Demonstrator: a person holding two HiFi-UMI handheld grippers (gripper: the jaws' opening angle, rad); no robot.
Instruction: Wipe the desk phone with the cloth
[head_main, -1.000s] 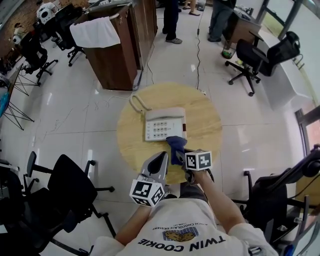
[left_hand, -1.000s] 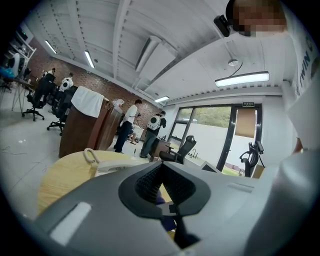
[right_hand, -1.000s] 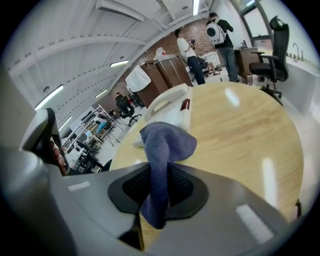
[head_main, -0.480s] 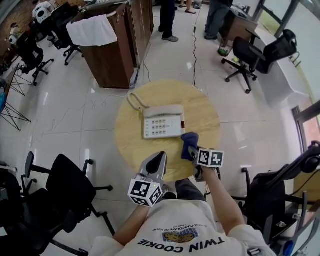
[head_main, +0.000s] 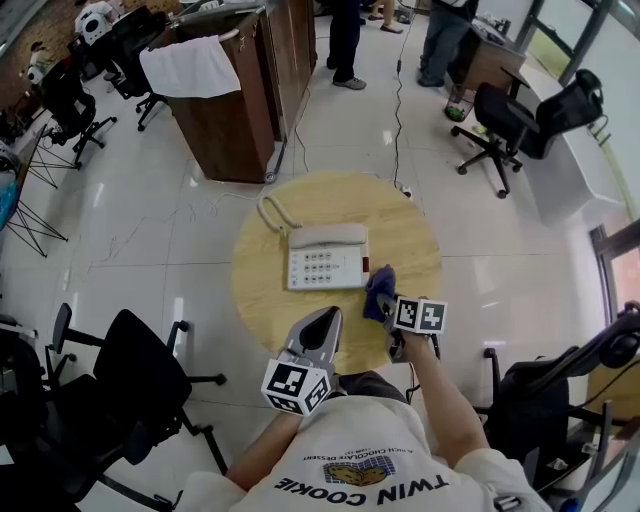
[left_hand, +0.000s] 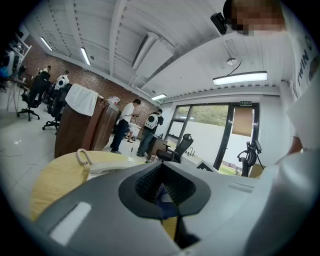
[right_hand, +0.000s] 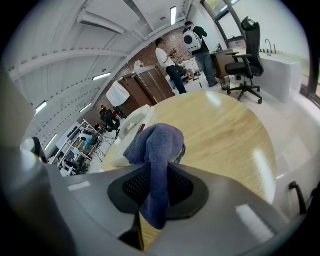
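Cloth (head_main: 379, 290), clenched in my right tongs (head_main: 386, 312), has slid off the right edge of the desk phone (head_main: 327, 257), so one stroke seems done; my left tongs (head_main: 322, 326) stay closed, empty.

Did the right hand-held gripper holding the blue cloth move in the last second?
Yes. The right hand-held gripper, shut on the blue cloth, has shifted rightward, from the white desk phone's near edge to beside its right corner.

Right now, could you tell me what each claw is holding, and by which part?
The right claw grips the cloth around its middle, a bunched end sticking out ahead. The left claw is shut on nothing.
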